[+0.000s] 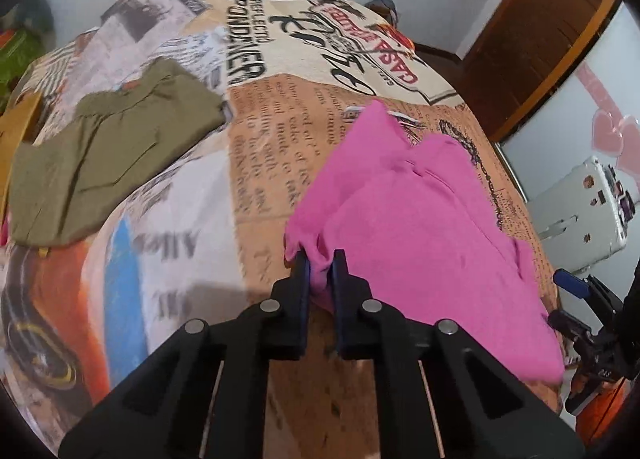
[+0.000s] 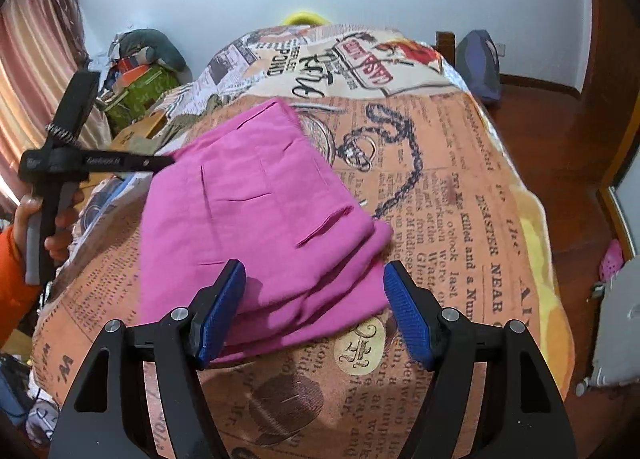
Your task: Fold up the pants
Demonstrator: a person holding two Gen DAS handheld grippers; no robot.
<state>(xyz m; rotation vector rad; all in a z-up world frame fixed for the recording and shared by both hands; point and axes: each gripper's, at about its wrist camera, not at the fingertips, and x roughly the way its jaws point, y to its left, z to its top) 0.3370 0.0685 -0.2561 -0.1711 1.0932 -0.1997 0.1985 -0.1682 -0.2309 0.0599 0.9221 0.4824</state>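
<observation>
The pink pants lie folded in layers on the newspaper-print bedspread. My left gripper is shut on a bunched corner of the pants at their left near edge, with pink cloth pinched between the blue pads. In the right wrist view the pink pants fill the middle. My right gripper stands open just above their near edge, one blue pad on either side of the folded stack and neither pressing on it. A hand holds the left gripper's handle at that view's left edge.
A folded olive-green garment rests on the bedspread to the left of the pants. Boxes and bags crowd the floor left of the bed. A dark bag leans by the far right corner, beside wooden floor.
</observation>
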